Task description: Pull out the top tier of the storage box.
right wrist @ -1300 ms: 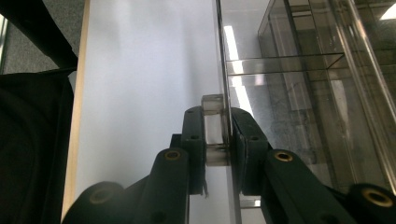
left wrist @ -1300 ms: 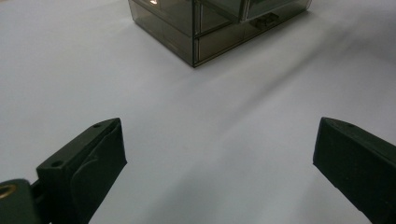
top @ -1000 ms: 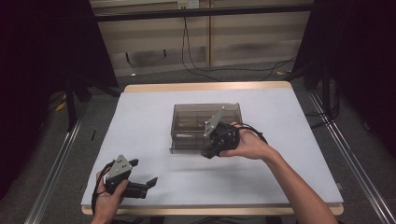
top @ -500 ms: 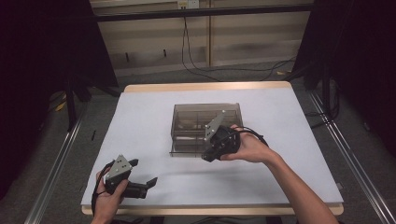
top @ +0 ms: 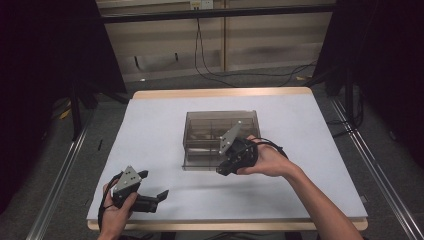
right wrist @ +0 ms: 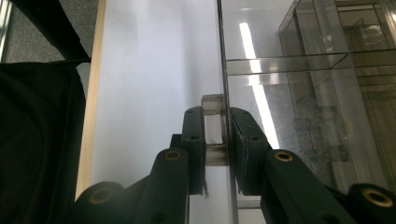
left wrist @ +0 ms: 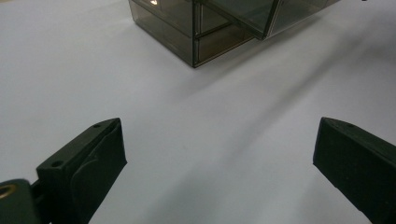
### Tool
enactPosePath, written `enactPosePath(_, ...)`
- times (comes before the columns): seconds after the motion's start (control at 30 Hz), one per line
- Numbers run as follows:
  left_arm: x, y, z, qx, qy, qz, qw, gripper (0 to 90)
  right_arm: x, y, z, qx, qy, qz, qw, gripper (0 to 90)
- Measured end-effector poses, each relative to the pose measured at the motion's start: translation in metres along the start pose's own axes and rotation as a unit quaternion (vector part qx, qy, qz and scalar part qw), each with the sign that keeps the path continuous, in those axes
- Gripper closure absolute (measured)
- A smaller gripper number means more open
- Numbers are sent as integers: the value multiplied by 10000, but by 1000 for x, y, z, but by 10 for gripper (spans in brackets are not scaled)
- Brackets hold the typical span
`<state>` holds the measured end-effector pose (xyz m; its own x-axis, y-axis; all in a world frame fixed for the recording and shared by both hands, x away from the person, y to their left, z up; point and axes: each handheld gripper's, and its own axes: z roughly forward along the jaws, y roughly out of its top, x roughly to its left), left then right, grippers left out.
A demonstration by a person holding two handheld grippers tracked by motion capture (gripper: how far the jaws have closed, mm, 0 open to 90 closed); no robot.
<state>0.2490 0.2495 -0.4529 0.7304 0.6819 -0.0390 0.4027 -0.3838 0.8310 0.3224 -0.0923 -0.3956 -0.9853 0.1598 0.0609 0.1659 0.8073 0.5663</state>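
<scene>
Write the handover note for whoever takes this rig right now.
Right gripper: shut on the drawer handle at the front panel of the smoked clear drawer box, mid-table.
Left gripper: open, holding nothing, low over the white table cover near the front left corner, apart from the box.
Done: handle gripped; the lower drawer stands partly out toward the person.
Left: probably finish the drawer move, then let go. Whether anything lies in the drawer I cannot tell.
</scene>
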Motion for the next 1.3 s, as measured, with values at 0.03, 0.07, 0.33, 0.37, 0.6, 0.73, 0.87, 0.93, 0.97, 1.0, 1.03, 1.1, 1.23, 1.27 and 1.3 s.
enactPosePath(0.03,0,0,0,3,7,10,10000,23,0,0,0,0,-10,5,10000,774)
enactPosePath(0.07,0,0,0,0,8,7,10000,23,1,0,1,18,0,-4,10000,774)
enactPosePath(0.33,0,0,0,8,9,11,10000,23,3,0,1,46,26,-38,10000,775)
enactPosePath(0.37,0,0,0,4,9,9,10000,23,4,0,1,70,15,-42,10000,774)
enactPosePath(0.6,0,0,0,22,-3,-1,10000,23,7,0,2,91,41,-44,9999,774)
enactPosePath(0.73,0,0,0,2,9,4,10000,23,8,0,2,81,21,-82,9999,774)
enactPosePath(0.87,0,0,0,21,-4,12,10000,23,9,-1,2,110,10,-70,9999,773)
enactPosePath(0.93,0,0,0,10,-10,8,10000,23,9,-1,2,118,19,-110,9999,773)
enactPosePath(0.97,0,0,0,18,1,4,10000,23,9,-1,2,86,27,-57,9999,769)
enactPosePath(1.0,0,0,0,18,10,15,10000,23,9,-1,2,86,27,-57,9999,769)
enactPosePath(1.03,0,0,0,21,-1,7,10000,23,8,-3,2,12,44,21,10000,763)
enactPosePath(1.1,0,0,0,12,1,-1,10000,23,8,-4,2,-18,59,21,10000,763)
enactPosePath(1.23,1,0,1,29,6,17,10000,23,8,-12,-4,-402,-40,234,9989,636)
enactPosePath(1.27,1,0,1,29,6,17,10000,23,8,-12,-4,-402,-40,234,9989,636)
enactPosePath(1.3,0,0,1,31,4,13,10000,23,8,-14,-5,-435,4,237,9988,635)
